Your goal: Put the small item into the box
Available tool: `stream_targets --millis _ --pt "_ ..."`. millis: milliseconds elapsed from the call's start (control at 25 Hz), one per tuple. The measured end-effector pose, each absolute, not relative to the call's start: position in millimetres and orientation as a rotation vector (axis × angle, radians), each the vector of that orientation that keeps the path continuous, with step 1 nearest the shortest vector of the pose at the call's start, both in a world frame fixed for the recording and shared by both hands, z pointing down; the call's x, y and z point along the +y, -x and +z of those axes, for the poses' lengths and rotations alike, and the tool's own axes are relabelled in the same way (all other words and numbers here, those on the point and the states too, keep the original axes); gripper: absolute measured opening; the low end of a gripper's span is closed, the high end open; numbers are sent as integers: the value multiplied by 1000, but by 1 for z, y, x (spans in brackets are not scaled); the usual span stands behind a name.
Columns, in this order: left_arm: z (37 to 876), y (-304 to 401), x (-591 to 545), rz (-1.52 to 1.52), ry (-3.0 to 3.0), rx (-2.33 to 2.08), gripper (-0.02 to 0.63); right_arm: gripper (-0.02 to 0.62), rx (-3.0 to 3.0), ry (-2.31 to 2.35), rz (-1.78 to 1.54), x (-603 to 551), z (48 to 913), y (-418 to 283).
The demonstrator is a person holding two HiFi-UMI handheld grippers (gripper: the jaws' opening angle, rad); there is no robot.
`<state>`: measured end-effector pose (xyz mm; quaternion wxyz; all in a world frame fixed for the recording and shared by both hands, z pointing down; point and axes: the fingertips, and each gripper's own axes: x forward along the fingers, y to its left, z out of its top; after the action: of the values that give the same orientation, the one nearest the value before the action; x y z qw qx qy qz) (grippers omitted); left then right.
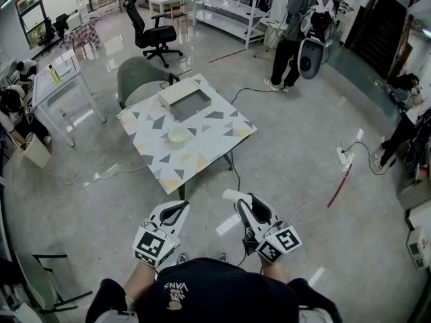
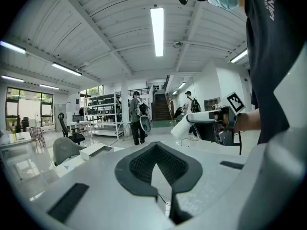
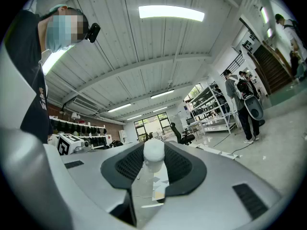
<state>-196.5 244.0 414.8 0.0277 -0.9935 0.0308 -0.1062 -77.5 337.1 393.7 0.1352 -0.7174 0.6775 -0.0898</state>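
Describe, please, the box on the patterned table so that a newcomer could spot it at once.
A square white table with grey and yellow triangles stands mid-floor. At its far corner, by the green chair, lies a shallow open box, grey inside, white lid beside it. The only other thing there, a small pale item, is round.

Low in the head view, the person held both claws out ahead of the body, side by side and near each other without touching, with bare forearms [image 1: 138, 280] behind them. The left claw [image 1: 179, 207], at lower centre-left, tipped slightly downward; its jaws met tip to tip with nothing between them. The right claw [image 1: 234, 198], just to its right, lay level, its jaws gripping a small white item [image 3: 154, 152] at their tips. The marker cubes [image 1: 154, 245] faced up toward the head camera.
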Motion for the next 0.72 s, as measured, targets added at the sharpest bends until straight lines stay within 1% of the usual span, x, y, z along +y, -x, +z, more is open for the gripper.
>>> stream_targets --millis 520,720 --pt "424 152 271 -306 3087 219 6 124 2029 1969 -268 362 399 33" --pt "433 137 279 -345 3108 225 6 124 2029 1961 -307 365 409 13"
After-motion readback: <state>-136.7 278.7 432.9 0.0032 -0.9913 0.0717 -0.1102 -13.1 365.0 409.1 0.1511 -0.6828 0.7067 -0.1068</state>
